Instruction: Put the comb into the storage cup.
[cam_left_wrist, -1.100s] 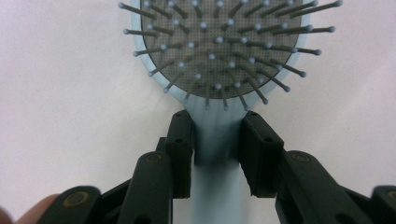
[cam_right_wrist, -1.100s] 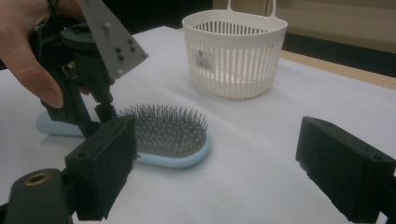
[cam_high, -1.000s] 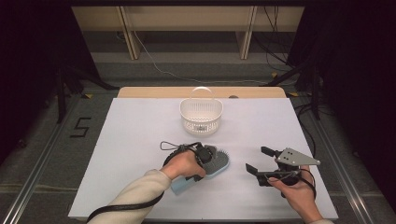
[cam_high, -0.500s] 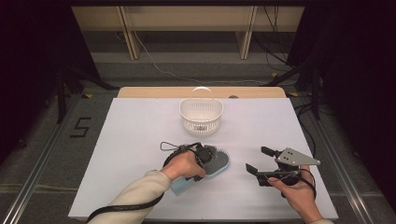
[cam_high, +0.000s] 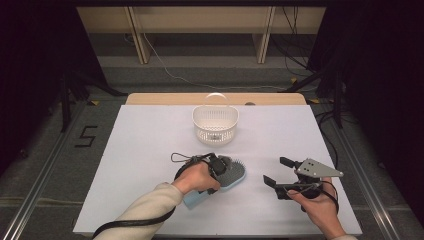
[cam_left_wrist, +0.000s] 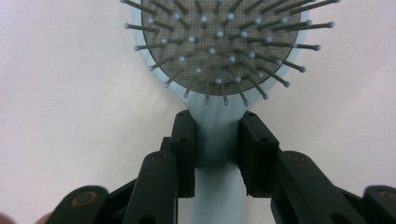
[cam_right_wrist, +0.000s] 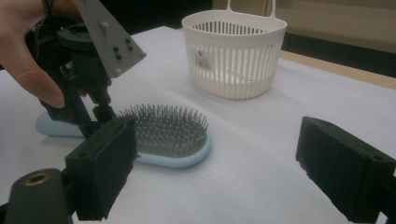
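Observation:
A light blue hairbrush (cam_high: 233, 175) lies bristles up on the white table, its head toward the right. My left gripper (cam_high: 217, 167) reaches down over it from the left. In the left gripper view its two black jaws (cam_left_wrist: 217, 135) stand on either side of the narrow neck of the hairbrush (cam_left_wrist: 219, 42), with the pads against the handle. My right gripper (cam_high: 278, 171) hangs open to the right of the brush, apart from it, with nothing between its jaws. The right gripper view (cam_right_wrist: 219, 163) looks across at the hairbrush (cam_right_wrist: 168, 135) and the left gripper (cam_right_wrist: 93, 105).
A white slatted basket (cam_high: 215, 125) with a handle stands behind the brush near the table's middle back; it shows also as the basket (cam_right_wrist: 233, 60) in the right gripper view. The white table cover (cam_high: 125, 150) ends at a wooden strip at the back.

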